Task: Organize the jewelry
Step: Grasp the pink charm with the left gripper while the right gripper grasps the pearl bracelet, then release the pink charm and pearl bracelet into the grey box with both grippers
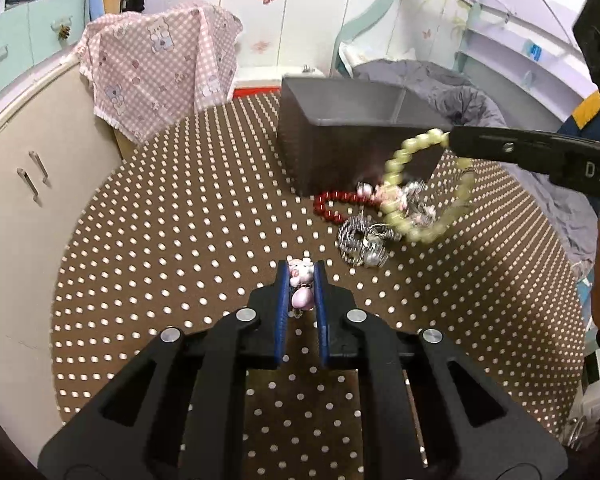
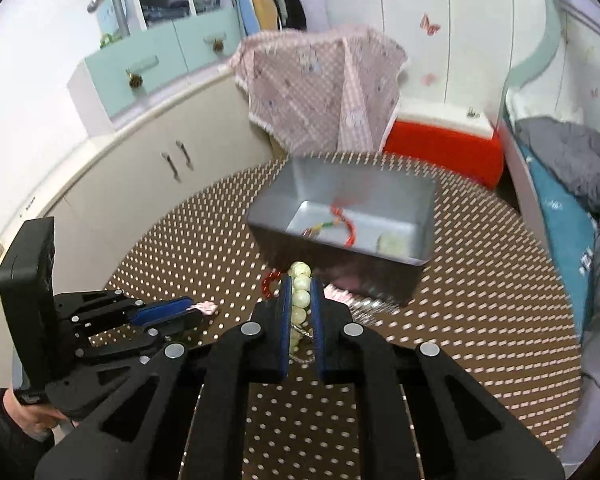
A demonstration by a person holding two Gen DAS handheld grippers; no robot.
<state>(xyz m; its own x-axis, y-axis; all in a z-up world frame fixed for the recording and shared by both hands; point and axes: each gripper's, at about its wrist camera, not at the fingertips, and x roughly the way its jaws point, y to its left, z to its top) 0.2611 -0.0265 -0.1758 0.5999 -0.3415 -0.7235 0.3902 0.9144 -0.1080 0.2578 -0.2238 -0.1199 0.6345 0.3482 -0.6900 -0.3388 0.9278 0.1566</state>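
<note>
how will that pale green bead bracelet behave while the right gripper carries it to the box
The pale green bead bracelet probably stays floppy: it hangs as a loose loop from the right gripper. It looks blurred, so it may swing. Its round, glossy beads sit between the fingers, so it could slip or roll.

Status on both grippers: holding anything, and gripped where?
Left gripper is shut on a pink beaded piece, pinched across its beads. Right gripper is shut on the pale green bead bracelet, clamped on one arc of beads; the rest of the loop hangs free.
</note>
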